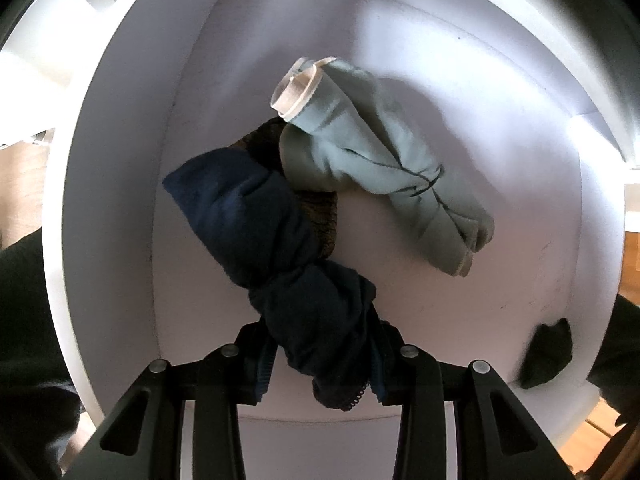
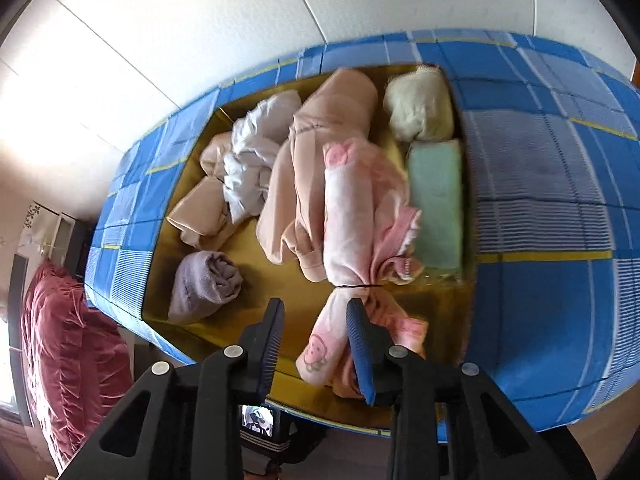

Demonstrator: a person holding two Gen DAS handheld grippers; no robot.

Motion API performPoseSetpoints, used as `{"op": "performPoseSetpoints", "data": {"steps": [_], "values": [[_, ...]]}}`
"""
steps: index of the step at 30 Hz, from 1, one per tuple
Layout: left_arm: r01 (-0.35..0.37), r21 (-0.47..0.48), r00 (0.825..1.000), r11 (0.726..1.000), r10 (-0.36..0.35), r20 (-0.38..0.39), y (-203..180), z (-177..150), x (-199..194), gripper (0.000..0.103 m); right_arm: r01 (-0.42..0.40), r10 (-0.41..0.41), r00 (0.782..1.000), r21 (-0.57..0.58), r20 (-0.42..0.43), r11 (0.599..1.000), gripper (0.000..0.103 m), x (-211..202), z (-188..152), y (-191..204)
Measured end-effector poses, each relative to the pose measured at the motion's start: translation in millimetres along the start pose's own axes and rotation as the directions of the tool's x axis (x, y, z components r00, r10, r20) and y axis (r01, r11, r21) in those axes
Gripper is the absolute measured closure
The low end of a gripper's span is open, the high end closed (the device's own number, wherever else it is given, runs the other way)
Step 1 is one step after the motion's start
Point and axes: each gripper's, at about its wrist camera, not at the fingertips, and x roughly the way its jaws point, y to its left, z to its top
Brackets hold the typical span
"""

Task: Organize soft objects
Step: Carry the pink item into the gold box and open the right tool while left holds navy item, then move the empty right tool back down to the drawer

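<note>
In the left wrist view my left gripper (image 1: 320,332) points down into a white bin (image 1: 120,200) and is shut on one end of a dark navy cloth bundle (image 1: 248,216). The bundle's far end rests on a brown knit piece (image 1: 320,216), beside a rolled pale green garment (image 1: 360,152). In the right wrist view my right gripper (image 2: 315,303) hangs over a blue plaid box (image 2: 540,160) with a yellow lining. Its jaws stand slightly apart. A pink printed towel bundle (image 2: 352,216), tied with a dark band, lies below, its end against the right finger.
The plaid box also holds a peach garment (image 2: 320,120), a white crumpled cloth (image 2: 252,160), a lavender roll (image 2: 204,284), a cream fluffy item (image 2: 420,108) and a mint folded towel (image 2: 436,200). A small dark cloth (image 1: 548,356) lies in the bin's corner. A red quilt (image 2: 68,344) is left.
</note>
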Motion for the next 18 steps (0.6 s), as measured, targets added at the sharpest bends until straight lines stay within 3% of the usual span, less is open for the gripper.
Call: {"op": "performPoseSetpoints", "data": {"steps": [3, 8, 12, 15, 18], "values": [[0.001, -0.002, 1.0, 1.0, -0.001, 0.002, 1, 0, -1, 0.065, 0.03, -0.03, 0.999, 0.008, 0.01, 1.0, 0.071, 3, 0, -7], [-0.001, -0.014, 1.0, 1.0, 0.001, 0.001, 2, -1, 3, 0.065, -0.086, 0.095, 0.99, -0.087, 0.102, 0.992, 0.071, -33, -23, -4], [-0.008, -0.008, 1.0, 1.0, 0.008, -0.001, 4, -1, 3, 0.065, -0.155, 0.18, 0.978, -0.206, 0.109, 0.966, 0.07, -58, -60, 3], [-0.014, -0.004, 1.0, 1.0, 0.014, -0.001, 6, -1, 4, 0.065, -0.117, 0.151, 0.986, -0.345, 0.072, 0.931, 0.07, -61, -103, 13], [-0.019, -0.004, 1.0, 1.0, 0.019, -0.002, 7, 0, 2, 0.065, -0.054, 0.064, 0.998, -0.498, 0.002, 0.865, 0.069, -47, -151, 23]]}}
